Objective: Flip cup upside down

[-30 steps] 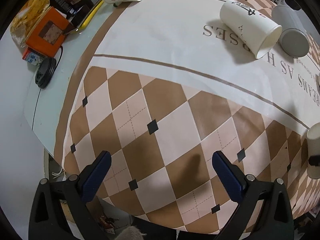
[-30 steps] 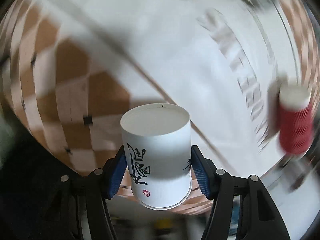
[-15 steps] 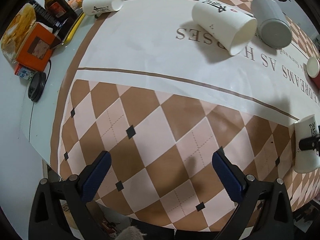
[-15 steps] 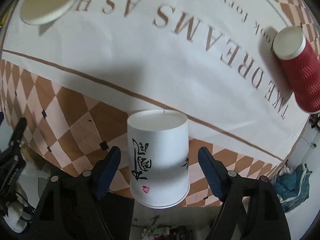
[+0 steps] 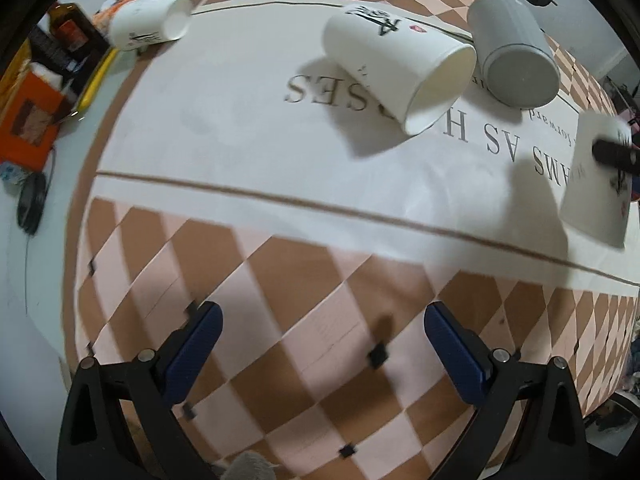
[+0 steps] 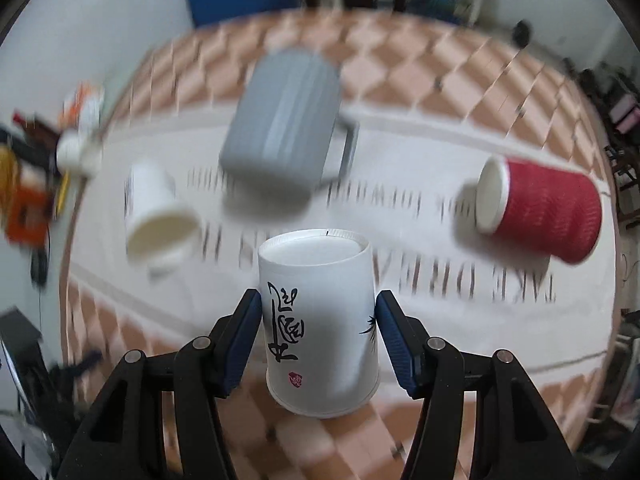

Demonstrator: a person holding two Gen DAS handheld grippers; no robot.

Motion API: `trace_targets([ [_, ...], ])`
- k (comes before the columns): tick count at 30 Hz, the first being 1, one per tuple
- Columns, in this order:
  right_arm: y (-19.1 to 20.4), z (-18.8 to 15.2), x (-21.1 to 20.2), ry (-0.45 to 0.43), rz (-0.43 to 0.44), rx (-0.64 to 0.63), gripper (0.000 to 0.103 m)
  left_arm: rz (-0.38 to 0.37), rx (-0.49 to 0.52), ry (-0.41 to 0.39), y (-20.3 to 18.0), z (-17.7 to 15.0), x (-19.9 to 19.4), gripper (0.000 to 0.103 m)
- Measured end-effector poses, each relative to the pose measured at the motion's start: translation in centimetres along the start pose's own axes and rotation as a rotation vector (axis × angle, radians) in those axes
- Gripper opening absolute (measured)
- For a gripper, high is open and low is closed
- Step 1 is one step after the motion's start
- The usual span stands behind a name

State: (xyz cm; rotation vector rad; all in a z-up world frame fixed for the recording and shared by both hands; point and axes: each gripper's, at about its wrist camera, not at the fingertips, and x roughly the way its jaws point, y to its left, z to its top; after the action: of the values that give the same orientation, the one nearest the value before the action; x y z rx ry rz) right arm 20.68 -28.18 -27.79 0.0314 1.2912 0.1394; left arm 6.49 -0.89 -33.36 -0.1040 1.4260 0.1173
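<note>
My right gripper (image 6: 319,332) is shut on a white paper cup (image 6: 320,320) with black calligraphy. The cup is held bottom end away from me, wide rim toward the camera, over the tablecloth. The same cup (image 5: 596,184) shows at the right edge of the left wrist view, clamped by a dark finger (image 5: 614,154). My left gripper (image 5: 322,348) is open and empty above the checkered part of the cloth.
A white paper cup (image 5: 400,68) lies on its side mid-table, a grey mug (image 5: 512,48) beside it. A red ribbed cup (image 6: 544,212) lies on its side at right. Another white cup (image 5: 148,26), a bottle (image 5: 70,30) and an orange box (image 5: 28,116) sit far left.
My right gripper has closed on the cup again and swung with it toward the table's middle, tilting level. The left gripper drifted slightly and stayed open.
</note>
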Motion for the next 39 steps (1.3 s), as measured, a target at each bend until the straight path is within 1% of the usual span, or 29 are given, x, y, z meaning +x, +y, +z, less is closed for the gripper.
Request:
trace_targets([
  [2,-0.1,-0.1,0.0,-0.114,-0.015,0.027,0.061,-0.004,0.011,-0.004,-0.5,0.6,0.6,0.103],
  [4,0.1,-0.1,0.6,-0.188,-0.028,0.037,0.061,0.0,0.032,-0.009,-1.3,1.1,1.1,0.103],
  [6,-0.8,-1.2,0.5,-0.226,-0.03,0.045,0.061,-0.003,0.046,-0.013,-1.9,1.4,1.3,0.103],
  [7,-0.4,-1.9,0.6,-0.255,-0.03,0.048,0.061,-0.008,0.049,-0.017,-2.1,1.4,1.4,0.103],
  [8,-0.3,-2.4,0.6,-0.261,-0.031,0.044,0.061,-0.011,0.053,-0.021,-2.4,1.4,1.3,0.103],
  [11,-0.2,-4.4,0.3,-0.255,-0.039,0.021,0.061,-0.016,0.06,-0.038,-2.8,1.4,1.0,0.103],
  [13,-0.3,-5.6,0.6,-0.234,-0.048,0.011,0.061,-0.018,0.068,-0.049,-3.4,1.2,0.4,0.103],
  [15,-0.4,-6.4,0.9,-0.21,-0.053,0.023,0.061,-0.016,0.079,-0.062,-3.7,1.0,-0.1,0.103],
  [18,-0.9,-7.2,0.8,-0.205,-0.06,0.056,0.062,-0.009,0.099,-0.077,-4.1,0.3,-1.1,0.103],
  [20,-1.3,-7.7,0.5,-0.197,-0.064,0.084,0.068,-0.003,0.11,-0.086,-4.6,-0.1,-1.8,0.103],
  [22,-1.9,-8.5,-0.5,-0.192,-0.079,0.114,0.08,-0.006,0.12,-0.097,-5.4,-0.7,-2.8,0.103],
  [23,-2.2,-8.9,-1.2,-0.195,-0.088,0.125,0.082,-0.005,0.125,-0.103,-5.9,-0.8,-3.2,0.103],
  [27,-3.0,-10.5,-3.9,-0.198,-0.156,0.142,0.098,-0.009,0.152,-0.131,-6.5,-1.8,-5.3,0.103],
  [28,-3.2,-11.0,-4.7,-0.193,-0.188,0.14,0.101,-0.01,0.154,-0.136,-6.8,-1.9,-5.8,0.103],
  [31,-3.4,-11.9,-7.0,-0.199,-0.248,0.131,0.101,-0.019,0.166,-0.162,-7.0,-2.5,-8.1,0.103],
  [39,-3.9,-13.2,-12.8,-0.207,-0.286,0.156,0.101,-0.036,0.19,-0.228,-7.3,-3.3,-13.8,0.103],
])
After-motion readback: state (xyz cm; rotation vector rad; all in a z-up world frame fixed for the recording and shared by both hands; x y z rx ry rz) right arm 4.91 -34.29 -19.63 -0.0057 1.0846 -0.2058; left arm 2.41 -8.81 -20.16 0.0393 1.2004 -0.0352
